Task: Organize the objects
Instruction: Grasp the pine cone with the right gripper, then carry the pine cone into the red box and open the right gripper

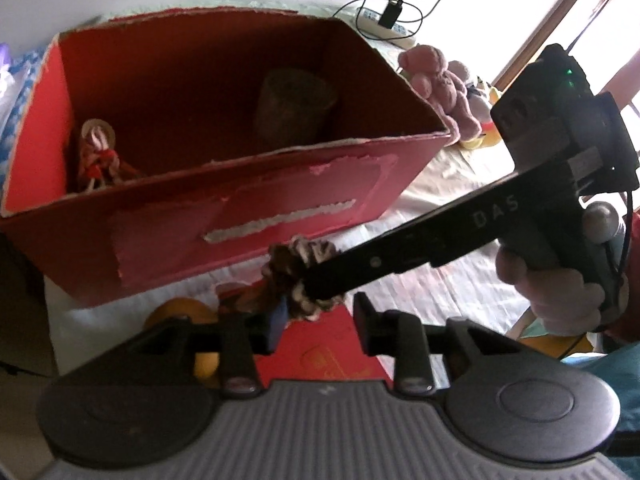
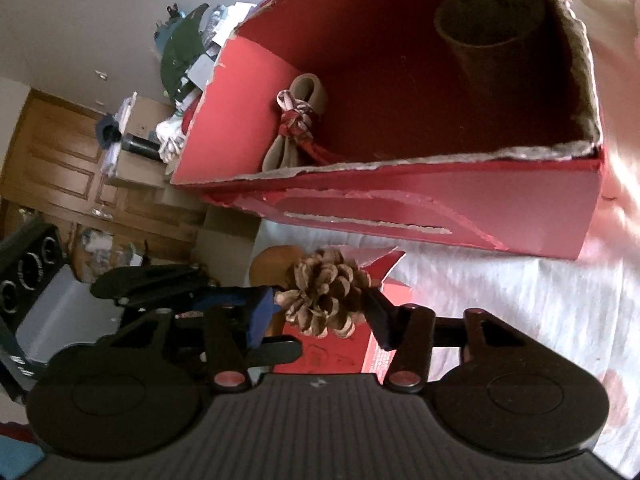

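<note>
Pinecone (image 2: 322,294) between wide right gripper (image 2: 320,316) pads, tilted down near red box (image 2: 440,208); left gripper (image 1: 316,320) loose, empty.

I'm working in someone's home, a bedroom or spare room by the look of it. The surface under me is a pale quilted bedspread (image 2: 500,320), with plush toys (image 1: 448,84) lying on it by a bright window (image 1: 592,12). A charger and cable (image 1: 390,10) sit on a power strip against the white wall. Off to the side I see a panelled wooden door (image 2: 52,148) and a heap of household clutter (image 2: 180,52) (clothes and papers, mostly), plus a black speaker (image 2: 28,264).
</note>
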Demonstrator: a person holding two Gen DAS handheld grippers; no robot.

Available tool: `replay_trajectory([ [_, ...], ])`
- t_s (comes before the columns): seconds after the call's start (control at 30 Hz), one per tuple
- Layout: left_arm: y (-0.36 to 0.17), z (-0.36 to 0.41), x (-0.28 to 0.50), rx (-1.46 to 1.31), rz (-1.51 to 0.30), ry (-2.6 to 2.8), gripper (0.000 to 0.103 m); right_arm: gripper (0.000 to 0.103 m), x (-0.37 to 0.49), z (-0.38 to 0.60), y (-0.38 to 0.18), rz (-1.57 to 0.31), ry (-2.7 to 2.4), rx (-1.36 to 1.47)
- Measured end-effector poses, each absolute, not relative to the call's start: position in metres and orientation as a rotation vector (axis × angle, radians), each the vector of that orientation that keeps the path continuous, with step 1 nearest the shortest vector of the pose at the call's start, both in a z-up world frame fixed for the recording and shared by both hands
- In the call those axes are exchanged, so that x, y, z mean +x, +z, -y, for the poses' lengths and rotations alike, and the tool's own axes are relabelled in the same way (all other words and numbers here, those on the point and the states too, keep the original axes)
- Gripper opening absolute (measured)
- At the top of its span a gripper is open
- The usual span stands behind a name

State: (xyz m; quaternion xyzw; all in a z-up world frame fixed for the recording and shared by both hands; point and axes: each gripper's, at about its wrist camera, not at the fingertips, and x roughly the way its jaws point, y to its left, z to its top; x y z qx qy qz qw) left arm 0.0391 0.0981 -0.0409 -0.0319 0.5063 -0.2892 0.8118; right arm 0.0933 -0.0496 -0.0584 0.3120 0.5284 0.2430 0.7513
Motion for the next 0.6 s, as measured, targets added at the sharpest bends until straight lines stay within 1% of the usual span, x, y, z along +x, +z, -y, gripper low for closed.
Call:
replay_trajectory([
  [0.13,-0.035,-0.093,0.038,-0.045,-1.077,-0.662,0.030,0.053,0.084,0.054,-0.050,-1.147,0.520,0.660],
  [0.23,-0.022,-0.087,0.034,-0.018,-1.050,-0.731,0.030,0.053,0.072,0.061,-0.034,-1.131,0.520,0.634],
  [0.47,0.029,-0.078,0.036,0.016,-0.866,-0.871,0.030,0.053,0.054,0.088,0.026,-0.990,0.485,0.584],
  [0.6,0.047,-0.077,0.051,0.005,-0.787,-0.894,0.031,0.052,0.064,0.099,0.053,-0.900,0.434,0.572],
])
